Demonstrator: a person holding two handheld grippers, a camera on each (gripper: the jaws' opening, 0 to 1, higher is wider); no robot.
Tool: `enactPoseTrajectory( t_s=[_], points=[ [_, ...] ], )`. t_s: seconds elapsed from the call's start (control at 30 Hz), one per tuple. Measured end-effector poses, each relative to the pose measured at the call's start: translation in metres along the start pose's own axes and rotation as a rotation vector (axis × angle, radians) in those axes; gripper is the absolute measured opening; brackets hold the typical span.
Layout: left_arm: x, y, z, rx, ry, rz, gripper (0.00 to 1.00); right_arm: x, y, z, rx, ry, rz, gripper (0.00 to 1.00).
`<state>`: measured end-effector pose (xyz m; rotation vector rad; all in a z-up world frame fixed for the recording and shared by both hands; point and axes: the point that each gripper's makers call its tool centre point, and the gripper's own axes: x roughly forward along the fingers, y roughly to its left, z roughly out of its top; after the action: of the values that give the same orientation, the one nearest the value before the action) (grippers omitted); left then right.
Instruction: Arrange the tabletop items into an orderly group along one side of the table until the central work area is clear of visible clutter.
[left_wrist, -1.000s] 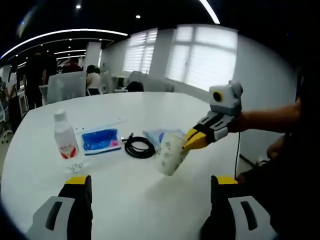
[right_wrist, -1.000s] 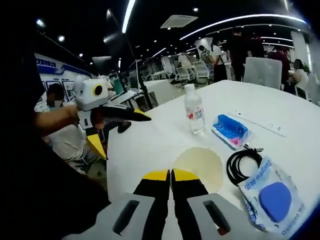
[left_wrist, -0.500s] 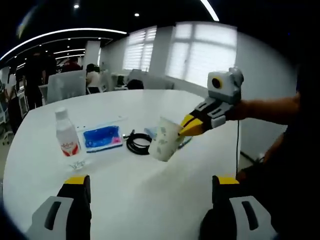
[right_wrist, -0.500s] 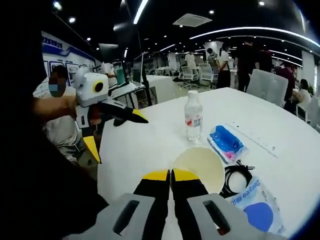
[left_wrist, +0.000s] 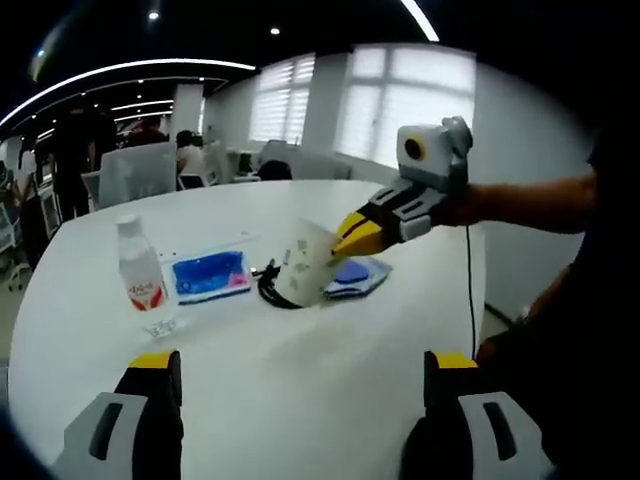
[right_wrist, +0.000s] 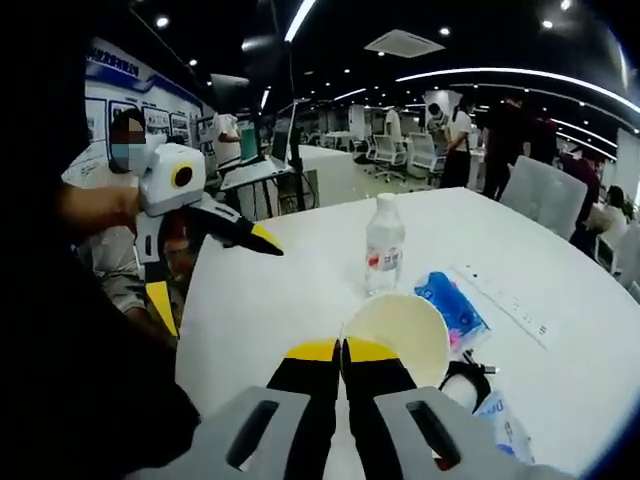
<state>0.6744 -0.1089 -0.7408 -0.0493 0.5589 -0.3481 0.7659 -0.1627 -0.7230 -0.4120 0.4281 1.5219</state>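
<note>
Between the closed right tool (right_wrist: 342, 345) jaws we held the paper cup (right_wrist: 396, 335) by its rim; over the cable (left_wrist: 268, 291), it risked slipping. Left tool (left_wrist: 300, 365) was open.

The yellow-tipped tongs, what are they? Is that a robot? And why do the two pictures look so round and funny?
No robot here. A person holds one set of tongs in each hand, and a small camera rides on each, so every picture looks out along its own tongs. The lenses bend things, which makes the pictures round.

In the left gripper view, the left tongs are open and hold nothing. Coming in from the right are the right tongs, pinching the rim of a paper cup tipped above the white table.

In the right gripper view, you look past those shut tongs into the cup.

On the table lie a water bottle, a blue packet, a coiled black cable and a pouch with a blue shape.
</note>
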Motion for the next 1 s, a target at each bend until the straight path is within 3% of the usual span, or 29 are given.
enactPoseTrajectory(
  t_s=[0.23,0.53,1.0],
  points=[
    [-0.005,0.000,-0.003,-0.001,0.001,0.010,1.00,0.016,-0.004,0.012,-0.067,-0.021,-0.012,0.00],
    [-0.007,0.002,-0.004,-0.007,0.006,0.021,1.00,0.045,-0.014,0.006,-0.185,0.036,0.000,0.00],
    [-0.010,0.012,-0.006,-0.008,0.011,0.034,1.00,0.093,-0.035,0.007,-0.260,0.099,0.011,0.00]
  ],
)
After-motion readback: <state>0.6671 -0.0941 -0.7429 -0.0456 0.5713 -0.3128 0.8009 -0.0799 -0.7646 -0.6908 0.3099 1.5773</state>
